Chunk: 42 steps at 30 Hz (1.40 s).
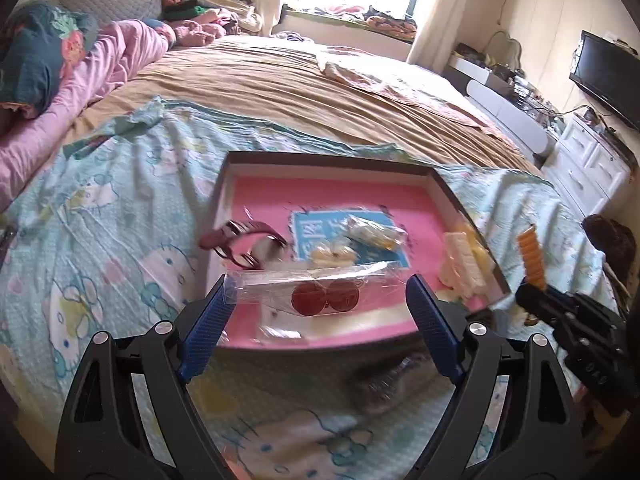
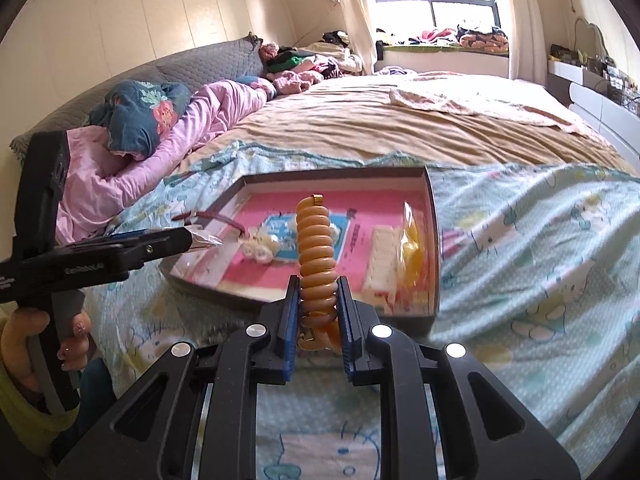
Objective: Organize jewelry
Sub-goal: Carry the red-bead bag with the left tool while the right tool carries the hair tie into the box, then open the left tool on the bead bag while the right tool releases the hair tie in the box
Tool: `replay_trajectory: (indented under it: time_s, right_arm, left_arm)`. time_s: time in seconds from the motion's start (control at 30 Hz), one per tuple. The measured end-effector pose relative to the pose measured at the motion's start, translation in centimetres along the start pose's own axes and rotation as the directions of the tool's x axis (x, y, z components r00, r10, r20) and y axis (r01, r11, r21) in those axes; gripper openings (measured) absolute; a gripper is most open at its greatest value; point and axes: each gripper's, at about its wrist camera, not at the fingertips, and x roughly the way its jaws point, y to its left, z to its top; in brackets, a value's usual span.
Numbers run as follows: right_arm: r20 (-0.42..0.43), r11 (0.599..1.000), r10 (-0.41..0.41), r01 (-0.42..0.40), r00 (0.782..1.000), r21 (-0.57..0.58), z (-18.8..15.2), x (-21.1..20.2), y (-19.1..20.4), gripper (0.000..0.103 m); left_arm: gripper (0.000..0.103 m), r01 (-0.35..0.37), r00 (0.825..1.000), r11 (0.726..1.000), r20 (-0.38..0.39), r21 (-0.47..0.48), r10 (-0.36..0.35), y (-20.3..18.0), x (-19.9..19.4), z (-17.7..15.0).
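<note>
A shallow dark-rimmed box [image 1: 460,204] with a pink lining lies on the bed; it also shows in the right wrist view [image 2: 434,240]. Inside lie a maroon bracelet [image 1: 244,244], cream pieces [image 1: 332,256], a white comb-like clip [image 1: 464,264] and a yellow item in plastic [image 2: 412,252]. My left gripper [image 1: 320,292] is open; a clear bag with red discs [image 1: 324,296] lies between its fingers, touching the left one. My right gripper [image 2: 318,292] is shut on an orange coiled band [image 2: 316,240], held upright in front of the box.
The box rests on a light blue cartoon-print sheet [image 1: 120,216] over a tan bedspread [image 1: 300,92]. Pink bedding and pillows [image 1: 80,80] lie at the left. White drawers [image 1: 588,164] and a TV [image 1: 608,72] stand at the right.
</note>
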Motion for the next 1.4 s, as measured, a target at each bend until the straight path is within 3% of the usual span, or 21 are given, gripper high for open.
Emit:
replay_trajectory:
  time_s: [0.33,1.23,1.27,1.33,1.4]
  right_arm:
    - [0.022,1.000,-0.011,0.011,1.000,-0.021,2.4,1.6,0.6,0.017]
    - [-0.103,0.996,-0.087,0.085,0.991,-0.018,3.4,9.0,0.5,0.018]
    - [-0.107,0.996,-0.087,0.086,0.990,-0.015,3.4,9.0,0.4,0.020]
    - [-0.100,0.996,-0.086,0.086,0.991,-0.003,3.4,8.9,0.3,0.047]
    - [-0.082,0.996,-0.090,0.091,0.993,0.007,3.6,8.3,0.3,0.053]
  left_arm:
    - [0.079,0.017,1.000,1.000,-0.019,-0.009,-0.018,1.2,2.0,0.5]
    - [0.080,0.060,0.995,0.997,-0.079,-0.048,-0.063,3.3,4.6,0.5]
    - [0.080,0.058,0.995,0.997,-0.076,-0.047,-0.061,3.4,4.6,0.5]
    - [0.083,0.052,0.996,0.998,-0.074,-0.043,-0.055,3.4,4.5,0.6]
    - [0.086,0.050,0.996,0.998,-0.073,-0.043,-0.053,3.4,4.4,0.7]
